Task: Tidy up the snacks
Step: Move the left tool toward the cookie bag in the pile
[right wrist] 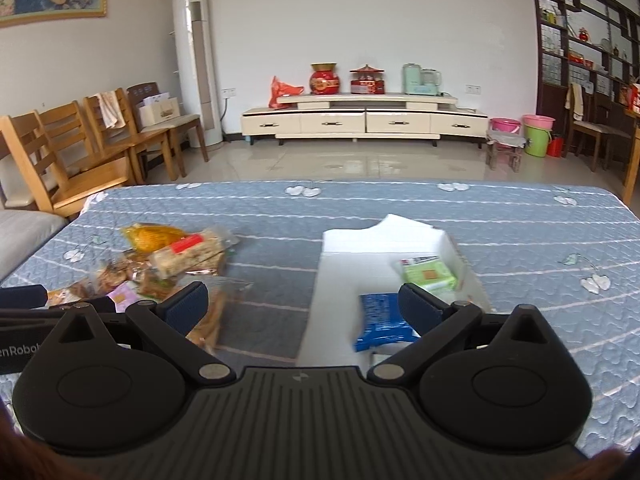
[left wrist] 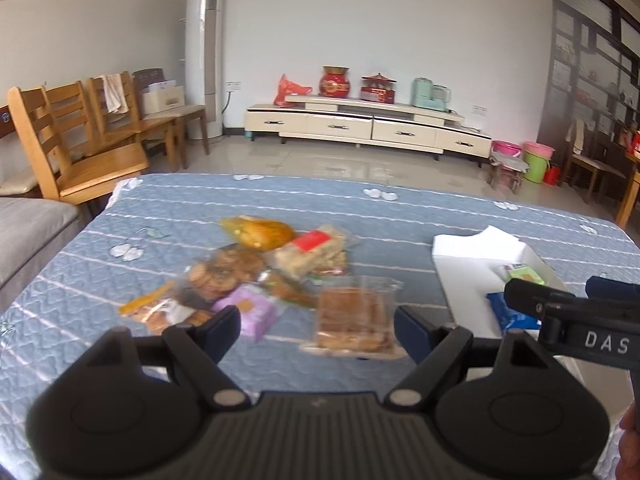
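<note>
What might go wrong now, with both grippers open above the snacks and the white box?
1. The left gripper is open around the clear biscuit pack; a hard squeeze may crush the biscuits.
2. The white box looks light, with a low broken wall; the right gripper may push it while reaching the blue packet.
3. The two grippers are close together, so they may collide.

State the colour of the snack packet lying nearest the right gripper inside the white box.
Blue packet, clearest in the right wrist view.
</note>
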The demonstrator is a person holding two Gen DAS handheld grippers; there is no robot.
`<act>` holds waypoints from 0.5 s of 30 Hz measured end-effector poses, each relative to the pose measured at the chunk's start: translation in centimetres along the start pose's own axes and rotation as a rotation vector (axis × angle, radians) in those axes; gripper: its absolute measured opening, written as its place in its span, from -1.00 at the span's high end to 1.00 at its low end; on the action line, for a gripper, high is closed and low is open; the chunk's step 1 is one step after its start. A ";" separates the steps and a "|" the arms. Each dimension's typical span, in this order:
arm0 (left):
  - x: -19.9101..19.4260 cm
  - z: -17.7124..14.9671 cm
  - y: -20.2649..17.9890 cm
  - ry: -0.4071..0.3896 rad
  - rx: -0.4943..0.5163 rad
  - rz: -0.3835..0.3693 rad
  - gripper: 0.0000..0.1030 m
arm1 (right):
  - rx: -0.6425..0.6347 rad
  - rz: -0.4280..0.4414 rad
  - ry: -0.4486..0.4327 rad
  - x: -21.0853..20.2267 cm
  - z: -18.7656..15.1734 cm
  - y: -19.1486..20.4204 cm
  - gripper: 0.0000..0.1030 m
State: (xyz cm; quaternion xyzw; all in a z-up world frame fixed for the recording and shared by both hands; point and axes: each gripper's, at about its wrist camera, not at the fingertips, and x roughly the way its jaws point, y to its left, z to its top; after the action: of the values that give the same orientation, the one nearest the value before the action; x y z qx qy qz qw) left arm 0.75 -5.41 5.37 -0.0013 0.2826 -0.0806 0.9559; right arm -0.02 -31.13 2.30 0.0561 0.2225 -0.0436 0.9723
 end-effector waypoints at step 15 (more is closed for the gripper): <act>1.9 -1.5 7.7 0.012 -0.195 0.179 -0.84 | -0.077 0.072 0.044 1.6 -0.9 3.9 -1.00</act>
State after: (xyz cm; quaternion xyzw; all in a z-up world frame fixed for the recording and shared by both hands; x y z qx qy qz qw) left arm 2.69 2.01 2.67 -0.0684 0.2939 0.0328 0.9528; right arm 1.47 -27.20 1.10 0.0275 0.2431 0.0015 0.9696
